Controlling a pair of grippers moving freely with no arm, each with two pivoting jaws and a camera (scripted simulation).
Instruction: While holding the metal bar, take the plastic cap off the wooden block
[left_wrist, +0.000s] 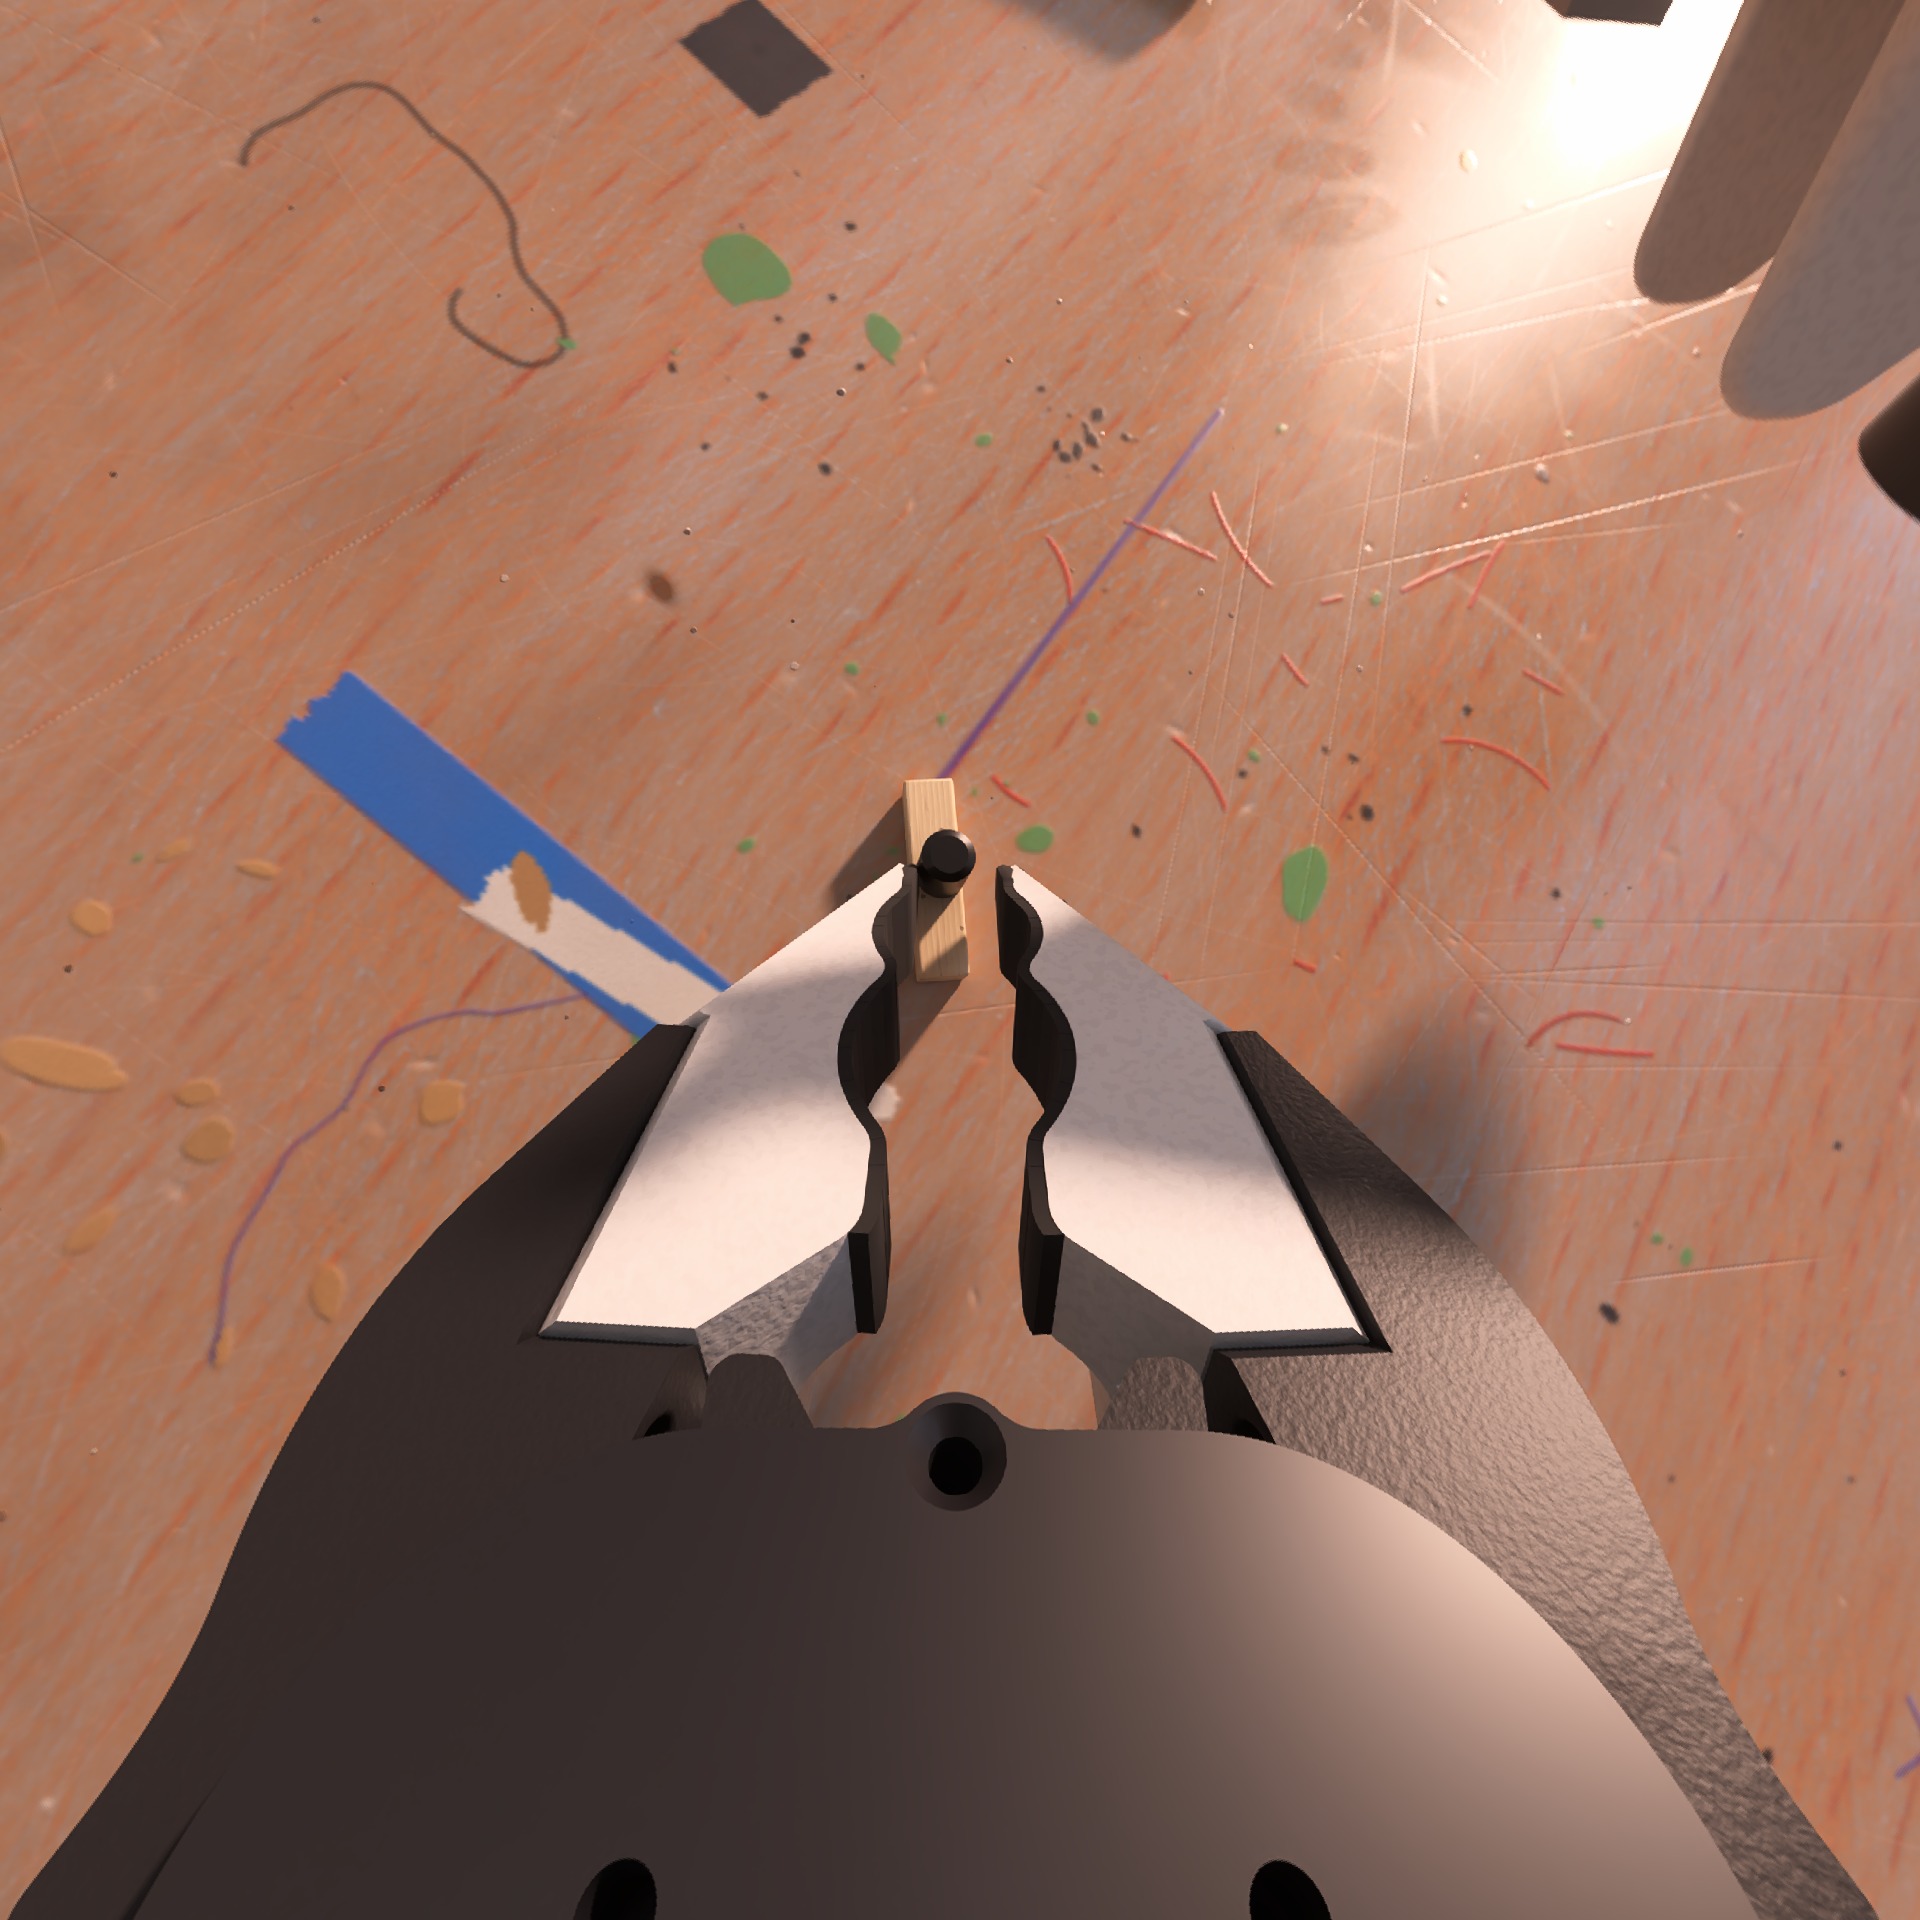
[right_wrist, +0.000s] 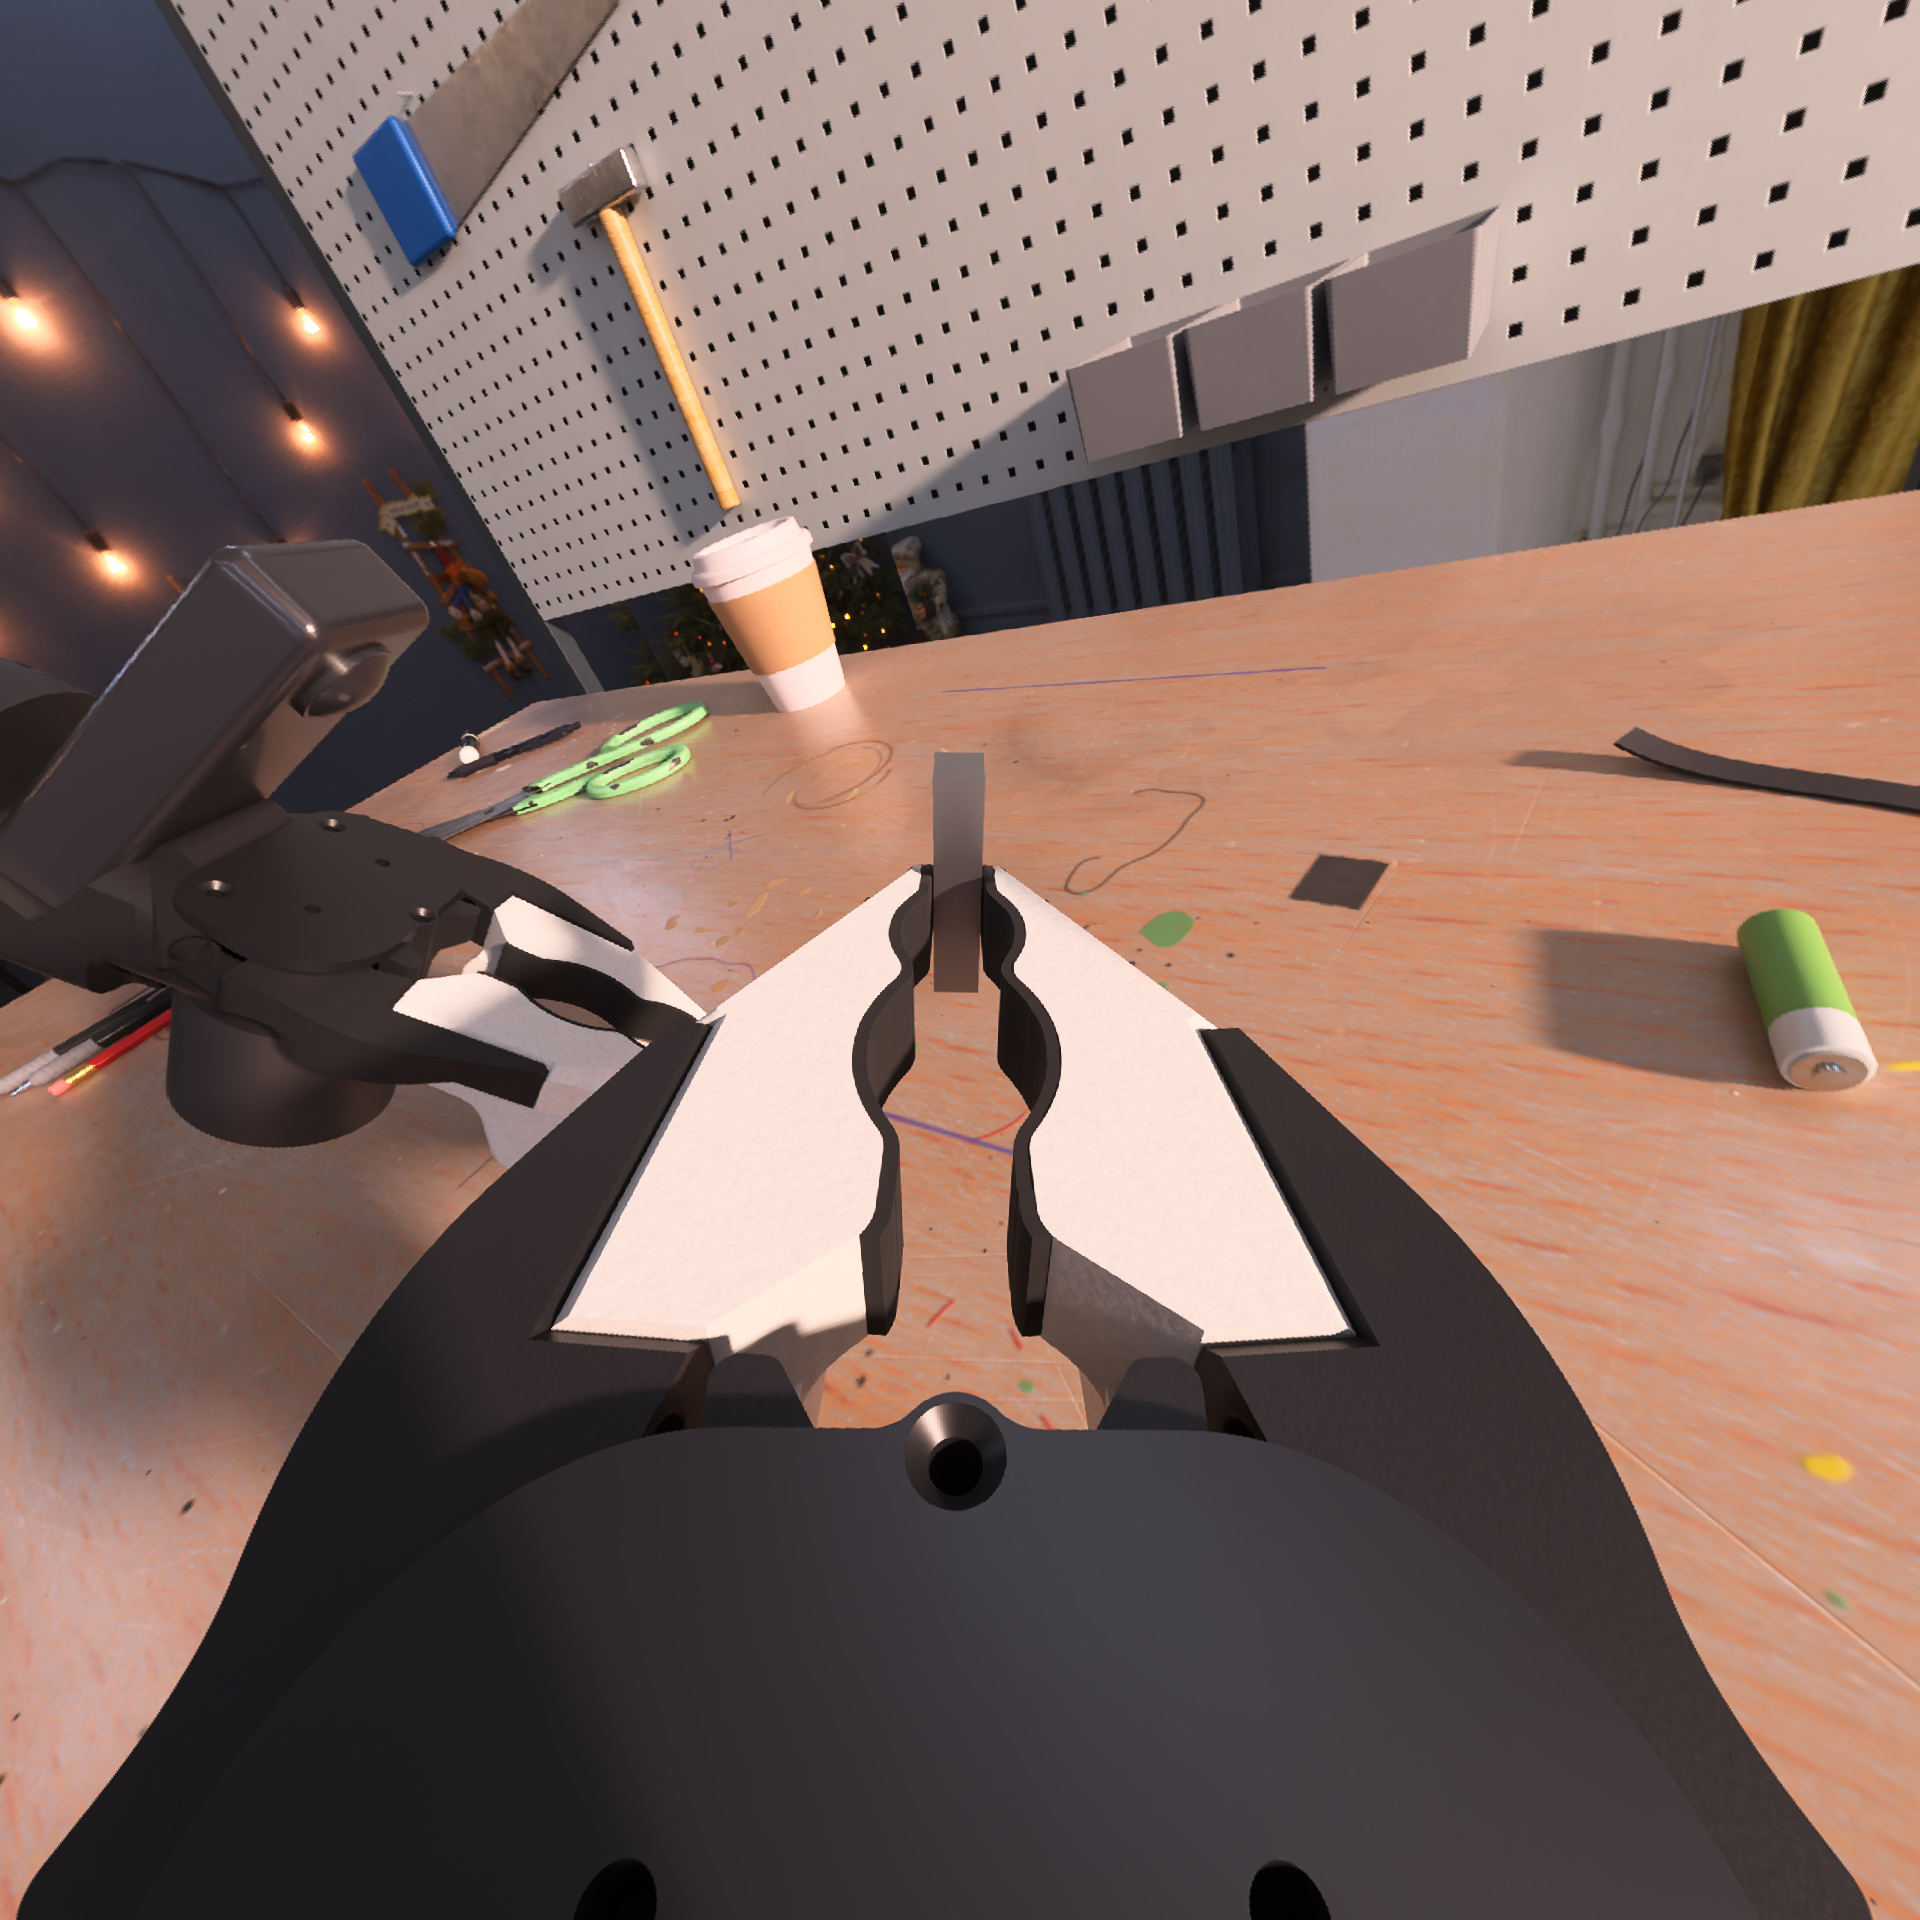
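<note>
Left wrist view: dark body and white-faced fingers of the left gripper (left_wrist: 954, 878) fill the bottom, pointing down at the scratched, paint-flecked orange wooden table (left_wrist: 416, 499); jaws stand at a narrow gap, holding nothing, tips not touching. Just past the tips lies the small pale wooden block (left_wrist: 932, 831), long axis toward 12 o'clock, with the black round plastic cap (left_wrist: 945, 860) sitting on it; cap is right beside the left fingertip, contact cannot be told. Torn strip of blue tape (left_wrist: 457, 821) lies at 9 o'clock of the block, green paint blotches (left_wrist: 745, 268) at 12 o'clock, a dark square patch (left_wrist: 755, 54) at the top edge. Right wrist view: the right gripper (right_wrist: 956, 883) is nearest, jaws closed on the flat grey metal bar (right_wrist: 957, 821), which stands upright between the tips and sticks out above them, raised off the table. The left gripper shows at 9 o'clock, angled down at the table. Green cylinder with a white end (right_wrist: 1803, 992) lies on its side at 3 o'clock, well apart. Green-handled scissors (right_wrist: 613, 764) at 11 o'clock, tan paper coffee cup with a white lid (right_wrist: 774, 613) behind them near the table's far edge. White pegboard (right_wrist: 1039, 208) behind, carrying a wooden-handled hammer (right_wrist: 660, 322) and grey bins (right_wrist: 1288, 338).
</note>
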